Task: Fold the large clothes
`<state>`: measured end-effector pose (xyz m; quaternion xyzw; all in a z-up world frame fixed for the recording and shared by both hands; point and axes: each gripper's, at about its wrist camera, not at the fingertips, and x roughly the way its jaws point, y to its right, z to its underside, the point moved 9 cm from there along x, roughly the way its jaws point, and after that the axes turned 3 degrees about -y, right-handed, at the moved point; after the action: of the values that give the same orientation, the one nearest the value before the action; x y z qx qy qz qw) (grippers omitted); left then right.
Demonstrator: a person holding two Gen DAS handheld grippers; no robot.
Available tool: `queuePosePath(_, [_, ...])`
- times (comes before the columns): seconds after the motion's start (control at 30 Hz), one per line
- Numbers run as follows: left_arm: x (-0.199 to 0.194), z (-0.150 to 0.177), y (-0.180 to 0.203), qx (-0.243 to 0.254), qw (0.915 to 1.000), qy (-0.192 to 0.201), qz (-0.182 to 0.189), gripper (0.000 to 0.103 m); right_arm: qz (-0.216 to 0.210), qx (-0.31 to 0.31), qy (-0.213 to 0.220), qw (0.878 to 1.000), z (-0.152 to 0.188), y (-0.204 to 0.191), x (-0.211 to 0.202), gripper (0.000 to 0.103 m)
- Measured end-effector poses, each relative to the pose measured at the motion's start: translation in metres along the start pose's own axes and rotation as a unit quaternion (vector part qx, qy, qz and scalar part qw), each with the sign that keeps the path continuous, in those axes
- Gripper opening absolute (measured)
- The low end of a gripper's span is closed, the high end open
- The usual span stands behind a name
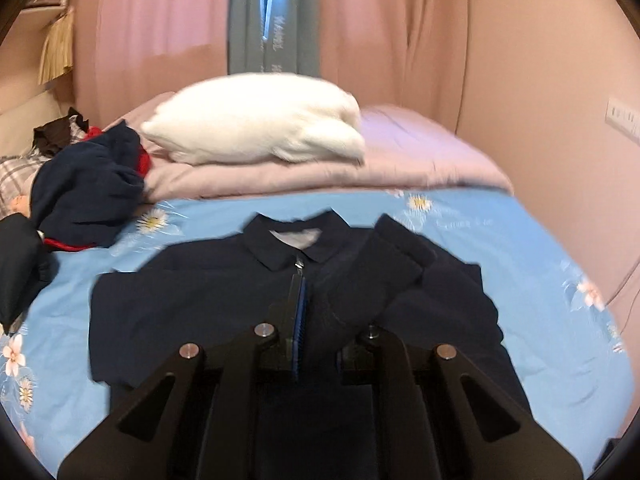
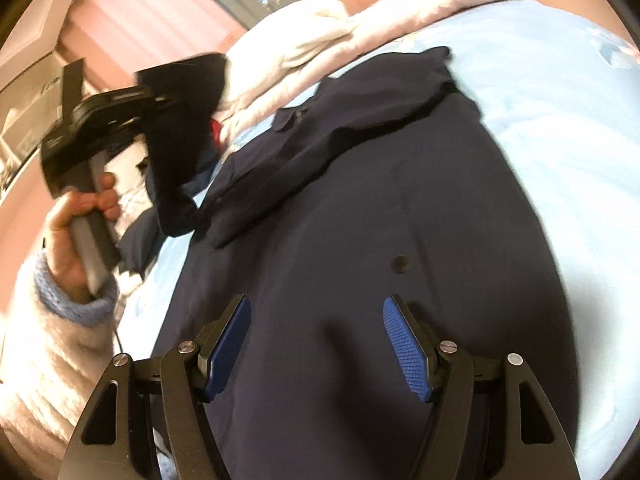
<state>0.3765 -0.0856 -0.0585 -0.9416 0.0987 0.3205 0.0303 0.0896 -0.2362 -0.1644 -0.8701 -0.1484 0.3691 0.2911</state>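
Low in the left wrist view, the left gripper [image 1: 316, 300] pinches dark cloth, its right finger hidden in folds of the navy zip-collar jacket [image 1: 192, 300] spread mid-frame on the floral blue sheet [image 1: 520, 248]. In the right wrist view, the right gripper [image 2: 316, 316] hangs with ribbed blue pads [image 2: 404, 344] apart above the jacket's smooth matte back; at left, blurred, the left hand [image 2: 80, 220] lifts a sleeve [image 2: 180, 128].

Blurred curtain [image 1: 276, 20] lettering, nothing legible
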Motion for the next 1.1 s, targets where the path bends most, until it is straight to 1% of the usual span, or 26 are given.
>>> queuePosePath(0.03, [0.009, 0.004, 0.005, 0.002, 1.0000, -0.005, -0.006, 0.014, 0.003, 0.007, 0.002, 1.000, 0.000, 0.005, -0.001, 0.069])
queuePosePath(0.07, [0.025, 0.013, 0.015, 0.002, 0.9997, -0.023, -0.004, 0.015, 0.004, 0.015, 0.002, 1.000, -0.001, 0.010, -0.001, 0.069])
queuePosePath(0.1, [0.034, 0.020, 0.018, 0.000, 0.9994, -0.036, -0.002, 0.016, 0.004, 0.022, 0.001, 1.000, -0.001, 0.013, 0.000, 0.069])
queuePosePath(0.13, [0.046, 0.029, 0.022, -0.004, 0.9985, -0.055, 0.001, 0.020, 0.001, 0.026, 0.001, 1.000, -0.002, 0.015, 0.000, 0.069])
queuePosePath(0.17, [0.056, 0.036, 0.023, -0.007, 0.9971, -0.076, 0.004, 0.049, -0.002, 0.029, 0.001, 1.000, -0.002, 0.017, -0.001, 0.069])
queuePosePath(0.2, [0.062, 0.044, 0.022, -0.016, 0.9955, -0.093, 0.010, 0.080, -0.001, 0.031, 0.001, 1.000, -0.003, 0.018, -0.002, 0.069])
queuePosePath(0.23, [0.063, 0.050, 0.026, -0.025, 0.9941, -0.104, 0.020, 0.092, 0.003, 0.031, 0.001, 1.000, -0.004, 0.019, -0.002, 0.069])
queuePosePath(0.27, [0.063, 0.053, 0.028, -0.029, 0.9934, -0.107, 0.029, 0.099, 0.005, 0.032, 0.002, 0.999, -0.005, 0.020, -0.003, 0.069])
queuePosePath(0.33, [0.052, 0.059, 0.026, -0.033, 0.9914, -0.111, 0.060, 0.098, 0.002, 0.038, 0.002, 0.999, -0.008, 0.021, -0.003, 0.069])
queuePosePath(0.4, [0.031, 0.065, 0.019, -0.045, 0.9894, -0.108, 0.086, 0.098, -0.007, 0.048, 0.005, 0.999, -0.011, 0.020, -0.005, 0.069])
queuePosePath(0.43, [0.019, 0.067, 0.010, -0.057, 0.9881, -0.101, 0.101, 0.098, -0.012, 0.050, 0.006, 0.999, -0.014, 0.019, -0.005, 0.069])
queuePosePath(0.47, [0.004, 0.068, -0.009, -0.077, 0.9860, -0.094, 0.115, 0.098, -0.019, 0.052, 0.007, 0.998, -0.017, 0.017, -0.005, 0.069])
queuePosePath(0.5, [-0.006, 0.070, -0.028, -0.095, 0.9847, -0.086, 0.118, 0.100, -0.027, 0.055, 0.006, 0.998, -0.020, 0.014, -0.005, 0.069])
queuePosePath(0.53, [-0.012, 0.073, -0.048, -0.111, 0.9840, -0.081, 0.114, 0.100, -0.033, 0.059, 0.006, 0.998, -0.024, 0.010, -0.004, 0.069])
queuePosePath(0.67, [-0.030, 0.092, -0.135, -0.178, 0.9784, -0.078, 0.072, 0.100, -0.072, 0.073, -0.008, 0.995, -0.050, -0.007, 0.011, 0.070])
queuePosePath(0.7, [-0.032, 0.101, -0.163, -0.204, 0.9738, -0.082, 0.058, 0.100, -0.072, 0.069, -0.011, 0.995, -0.062, -0.013, 0.019, 0.070])
queuePosePath(0.73, [-0.033, 0.106, -0.176, -0.219, 0.9704, -0.084, 0.057, 0.100, -0.064, 0.063, -0.011, 0.996, -0.070, -0.016, 0.025, 0.070])
queuePosePath(0.77, [-0.034, 0.115, -0.196, -0.251, 0.9621, -0.087, 0.064, 0.100, -0.048, 0.061, -0.009, 0.997, -0.083, -0.018, 0.033, 0.070])
queuePosePath(0.8, [-0.034, 0.121, -0.209, -0.275, 0.9544, -0.089, 0.073, 0.100, -0.043, 0.061, -0.010, 0.997, -0.089, -0.020, 0.039, 0.071])
queuePosePath(0.83, [-0.034, 0.124, -0.216, -0.291, 0.9489, -0.091, 0.082, 0.100, -0.044, 0.066, -0.012, 0.997, -0.101, -0.022, 0.049, 0.071])
queuePosePath(0.87, [-0.032, 0.128, -0.226, -0.318, 0.9386, -0.091, 0.098, 0.100, -0.039, 0.079, -0.011, 0.996, -0.110, -0.020, 0.058, 0.071])
queuePosePath(0.93, [-0.027, 0.129, -0.234, -0.351, 0.9243, -0.090, 0.120, 0.100, -0.024, 0.114, -0.016, 0.993, -0.122, -0.015, 0.075, 0.071])
queuePosePath(0.97, [-0.024, 0.129, -0.235, -0.362, 0.9192, -0.092, 0.125, 0.100, -0.032, 0.128, -0.018, 0.991, -0.123, -0.017, 0.081, 0.071])
queuePosePath(1.03, [-0.017, 0.124, -0.231, -0.369, 0.9138, -0.095, 0.142, 0.100, -0.065, 0.154, -0.029, 0.986, -0.122, -0.024, 0.092, 0.071])
queuePosePath(1.1, [-0.001, 0.116, -0.217, -0.371, 0.9033, -0.108, 0.185, 0.100, -0.088, 0.175, -0.036, 0.980, -0.122, -0.028, 0.101, 0.071])
